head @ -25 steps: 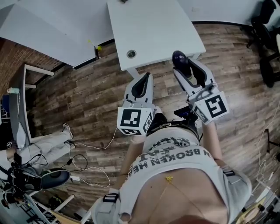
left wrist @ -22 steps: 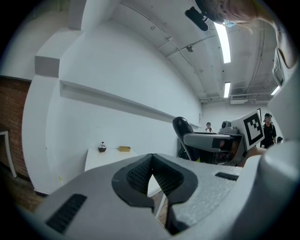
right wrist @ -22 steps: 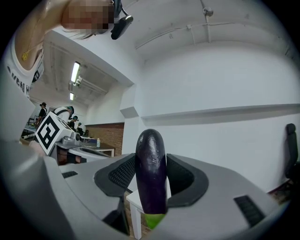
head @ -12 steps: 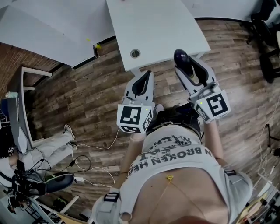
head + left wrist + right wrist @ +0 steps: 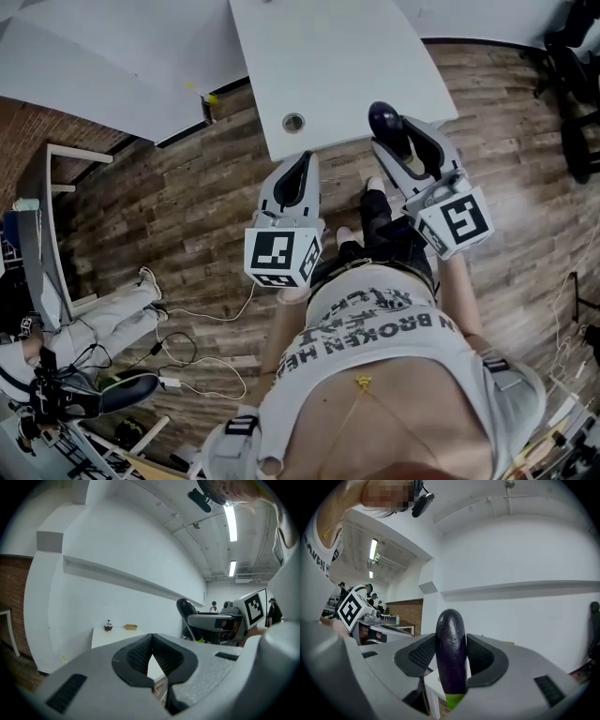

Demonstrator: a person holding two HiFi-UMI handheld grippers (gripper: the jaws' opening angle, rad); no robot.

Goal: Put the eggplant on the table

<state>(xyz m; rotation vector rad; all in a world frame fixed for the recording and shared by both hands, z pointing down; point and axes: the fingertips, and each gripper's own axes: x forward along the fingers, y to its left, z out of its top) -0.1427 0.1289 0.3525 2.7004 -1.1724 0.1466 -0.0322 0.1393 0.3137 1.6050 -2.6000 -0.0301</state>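
A dark purple eggplant point(image 5: 451, 648) with a green stem end stands upright between the pads of my right gripper point(image 5: 451, 641), which is shut on it. In the head view the eggplant point(image 5: 384, 120) and right gripper point(image 5: 398, 142) hang at the near edge of the white table point(image 5: 328, 66). My left gripper point(image 5: 302, 164) is beside it on the left, just short of the table's edge. Its jaws point(image 5: 151, 639) meet at the tips with nothing between them. The white table point(image 5: 117, 637) lies ahead of both.
A round cable hole point(image 5: 293, 122) sits near the table's front edge. A small dark object point(image 5: 108, 626) and a yellowish one point(image 5: 131, 627) rest at its far end. Another white table point(image 5: 94, 66) stands at left, dark chairs point(image 5: 572, 103) at right. A person's legs point(image 5: 103, 309) and cables lie on the wooden floor.
Both grippers have moved forward toward the table's near edge. The eggplant has travelled with the right gripper and now hangs at that edge.
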